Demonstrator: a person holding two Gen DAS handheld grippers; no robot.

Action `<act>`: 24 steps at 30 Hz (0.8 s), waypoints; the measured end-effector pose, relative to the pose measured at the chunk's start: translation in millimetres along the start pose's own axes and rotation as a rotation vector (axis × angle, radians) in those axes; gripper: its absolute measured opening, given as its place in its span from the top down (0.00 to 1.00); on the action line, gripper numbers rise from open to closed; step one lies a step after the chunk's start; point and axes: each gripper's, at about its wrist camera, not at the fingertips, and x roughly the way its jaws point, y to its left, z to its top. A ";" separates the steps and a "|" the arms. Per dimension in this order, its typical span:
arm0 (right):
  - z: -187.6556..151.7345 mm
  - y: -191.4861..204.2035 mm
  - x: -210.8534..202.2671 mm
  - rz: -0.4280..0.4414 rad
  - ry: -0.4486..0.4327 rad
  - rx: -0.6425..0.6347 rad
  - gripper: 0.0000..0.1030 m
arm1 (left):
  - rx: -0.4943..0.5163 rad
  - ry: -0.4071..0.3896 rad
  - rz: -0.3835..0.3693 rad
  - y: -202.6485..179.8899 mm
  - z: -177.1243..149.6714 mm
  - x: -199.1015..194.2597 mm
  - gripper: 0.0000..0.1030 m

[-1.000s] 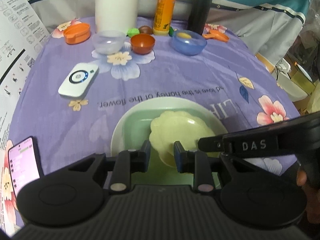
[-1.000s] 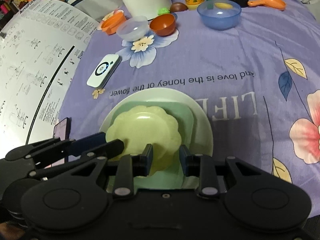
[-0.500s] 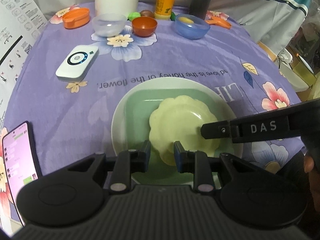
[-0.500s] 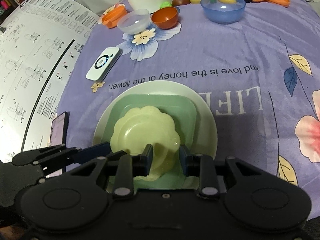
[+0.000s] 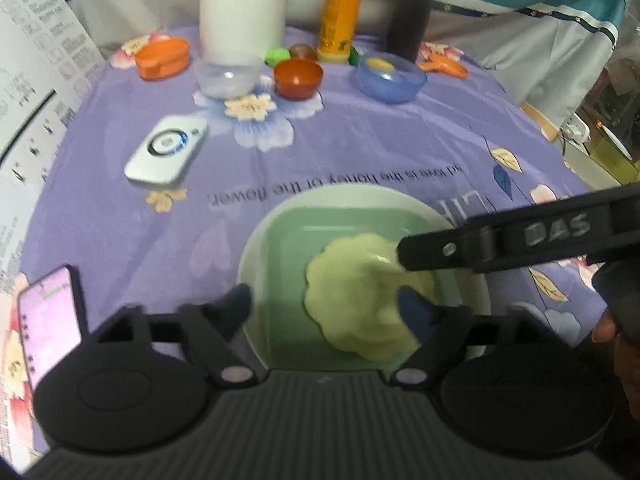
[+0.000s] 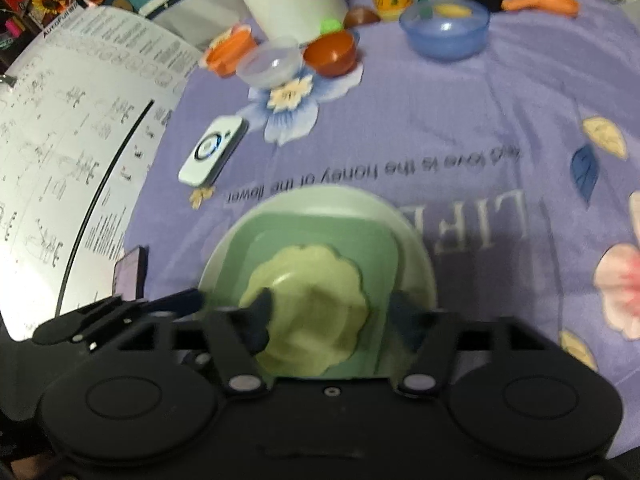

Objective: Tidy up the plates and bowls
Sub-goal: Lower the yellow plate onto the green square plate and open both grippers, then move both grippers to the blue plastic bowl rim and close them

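A pale yellow scalloped plastic dish (image 6: 308, 304) sits on a green square plate (image 6: 372, 248), which sits on a round white plate (image 6: 340, 200) on the purple floral tablecloth (image 6: 460, 128). Behind the stack, from left to right, stand a clear plastic bowl (image 5: 228, 76), an orange-brown bowl (image 5: 298, 77) and a blue translucent bowl (image 5: 391, 79). A white rectangular device (image 5: 167, 155) lies left of the stack, behind a smartphone (image 5: 50, 326).

Orange bottle (image 5: 338, 12) top cut off
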 end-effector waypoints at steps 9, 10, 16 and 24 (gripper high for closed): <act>15.3 -8.7 -21.6 -0.012 -0.088 0.000 0.01 | -0.010 -0.034 0.023 0.5 16.4 -6.7 0.00; 16.5 -9.8 -23.3 -0.015 -0.096 -0.001 0.00 | -0.012 -0.032 0.029 0.3 18.6 -6.3 0.00; 22.0 -19.5 -30.2 -0.031 -0.118 0.013 0.00 | -0.009 -0.039 0.043 -3.1 30.9 -5.2 0.00; 31.7 -30.3 -36.3 -0.049 -0.144 0.030 0.00 | 0.000 -0.052 0.063 -10.4 51.2 1.3 0.00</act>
